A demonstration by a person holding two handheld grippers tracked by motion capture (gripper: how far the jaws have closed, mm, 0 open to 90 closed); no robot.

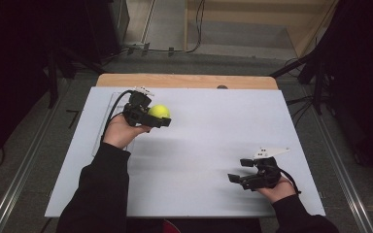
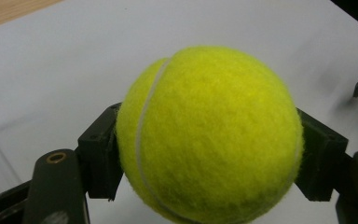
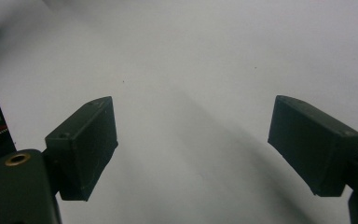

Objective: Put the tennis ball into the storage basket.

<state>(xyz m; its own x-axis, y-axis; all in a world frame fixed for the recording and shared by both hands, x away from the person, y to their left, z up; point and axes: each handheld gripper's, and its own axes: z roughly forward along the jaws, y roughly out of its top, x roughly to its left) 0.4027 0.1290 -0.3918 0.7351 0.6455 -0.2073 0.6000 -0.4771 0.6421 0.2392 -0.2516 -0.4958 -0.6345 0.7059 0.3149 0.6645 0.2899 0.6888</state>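
The left claw (image 1: 151,118) pinches the tennis ball (image 2: 209,135) across its middle, above the table (image 1: 209,141) at ten o'clock. The ball looks light, fuzzy and springy. The right claw (image 3: 193,149) stands spread, empty.

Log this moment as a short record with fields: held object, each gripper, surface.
held object: yellow tennis ball
left gripper: jaws closed on the ball's two sides, at the far left of the white board
right gripper: jaws apart, nothing between them, near the board's front right
surface: white board on a wooden table
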